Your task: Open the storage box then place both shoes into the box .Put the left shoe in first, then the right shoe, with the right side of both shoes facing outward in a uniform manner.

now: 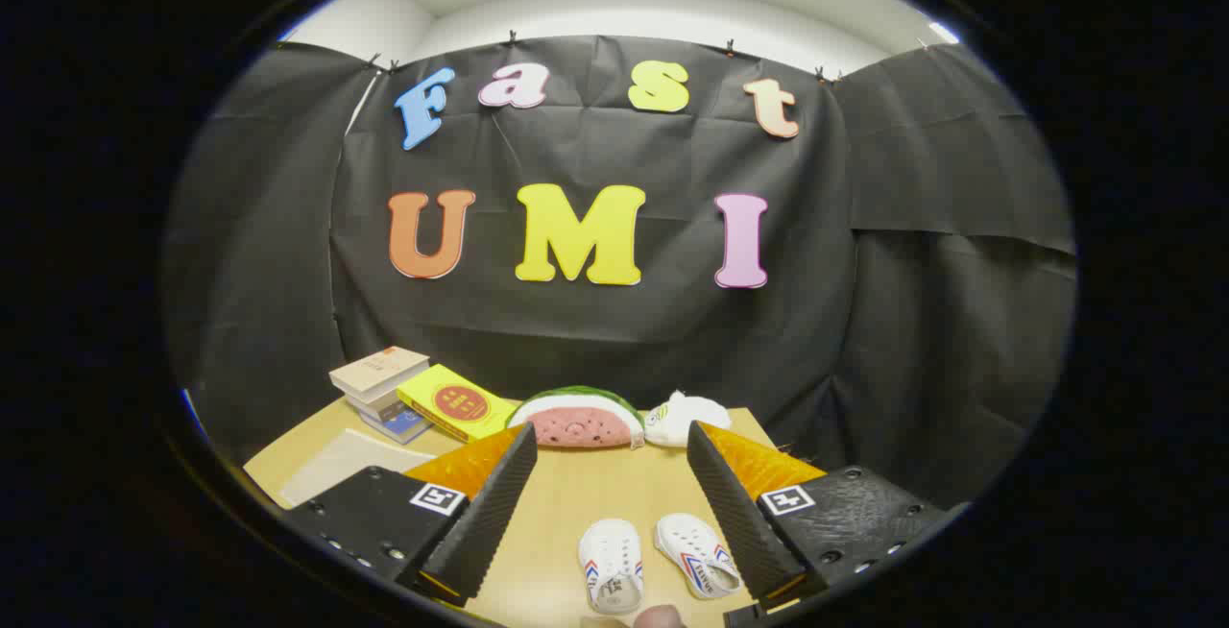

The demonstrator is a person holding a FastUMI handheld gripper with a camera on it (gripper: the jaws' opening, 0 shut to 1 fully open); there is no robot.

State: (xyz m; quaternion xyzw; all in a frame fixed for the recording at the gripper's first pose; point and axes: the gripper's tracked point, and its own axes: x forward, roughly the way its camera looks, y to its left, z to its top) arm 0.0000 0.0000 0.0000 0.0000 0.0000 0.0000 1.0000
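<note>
Two small white shoes with red and blue stripes lie side by side on the wooden table, low between my fingers. One shoe sits near the middle of the gap. The other shoe lies close to the right finger. My gripper is open and held above the table, with nothing between its ribbed black fingers. A pale, flat, translucent box rests on the table left of the left finger, partly hidden behind it.
At the table's far side stand a stack of books, a yellow book, a watermelon-slice toy and a white soft toy. A person's fingertip shows just below the shoes. Black cloth walls close the booth.
</note>
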